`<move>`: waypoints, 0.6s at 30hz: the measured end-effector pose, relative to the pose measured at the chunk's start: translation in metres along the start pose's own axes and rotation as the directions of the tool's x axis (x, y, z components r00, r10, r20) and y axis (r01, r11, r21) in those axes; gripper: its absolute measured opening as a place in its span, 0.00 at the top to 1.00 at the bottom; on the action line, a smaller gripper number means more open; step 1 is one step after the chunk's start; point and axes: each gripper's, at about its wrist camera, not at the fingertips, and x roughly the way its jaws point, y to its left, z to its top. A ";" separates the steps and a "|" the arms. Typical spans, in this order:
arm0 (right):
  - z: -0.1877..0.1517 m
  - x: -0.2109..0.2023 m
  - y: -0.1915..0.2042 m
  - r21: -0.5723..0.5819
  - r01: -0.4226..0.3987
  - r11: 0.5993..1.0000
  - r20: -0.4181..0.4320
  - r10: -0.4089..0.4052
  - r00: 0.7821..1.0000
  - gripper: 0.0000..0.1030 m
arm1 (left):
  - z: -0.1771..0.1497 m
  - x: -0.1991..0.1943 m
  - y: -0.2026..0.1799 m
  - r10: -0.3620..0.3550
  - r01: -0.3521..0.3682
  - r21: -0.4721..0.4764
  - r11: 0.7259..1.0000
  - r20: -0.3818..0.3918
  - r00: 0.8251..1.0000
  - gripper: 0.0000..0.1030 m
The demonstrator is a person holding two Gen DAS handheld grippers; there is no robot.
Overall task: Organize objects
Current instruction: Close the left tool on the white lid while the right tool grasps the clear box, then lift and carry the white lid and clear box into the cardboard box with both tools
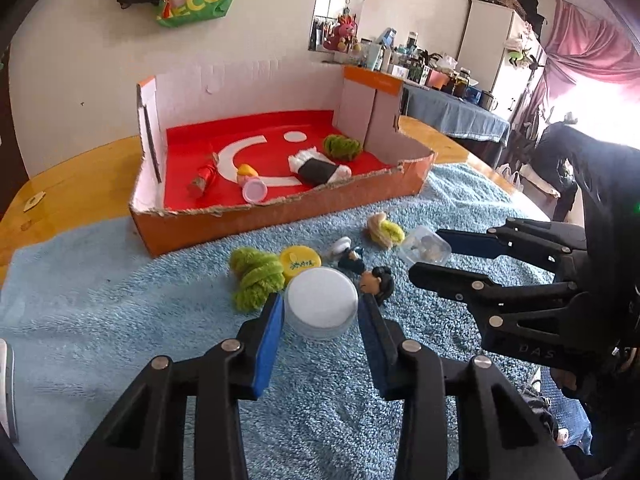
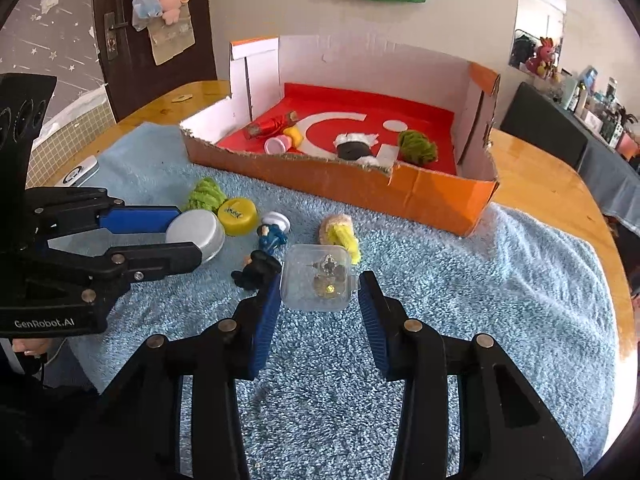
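An orange cardboard box with a red floor stands at the back of a blue towel. My left gripper is open around a round white-lidded tin, its pads beside the tin's sides. My right gripper is open around a clear plastic case, with small gaps each side. Loose between them lie a yellow cap, a green pom-pom, two small figurines and a beige-yellow plush.
Inside the box lie a red tube, a pink-lidded item, a black-and-white roll and a green pom-pom. The wooden table shows around the towel. A cluttered side table stands behind.
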 end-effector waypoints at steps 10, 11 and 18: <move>0.003 -0.008 0.002 0.001 0.011 1.000 0.019 -0.011 1.000 0.63 | 0.000 -0.014 0.001 0.013 -0.013 -0.004 1.000 0.030 0.999 0.61; 0.003 -0.008 0.002 0.002 0.011 1.000 0.017 -0.011 1.000 0.63 | 0.000 -0.014 0.001 0.013 -0.013 -0.004 1.000 0.031 0.999 0.61; -0.001 -0.005 0.002 -0.001 0.011 1.000 0.005 -0.011 1.000 0.63 | 0.000 -0.016 0.000 0.012 -0.012 0.000 1.000 0.035 0.999 0.61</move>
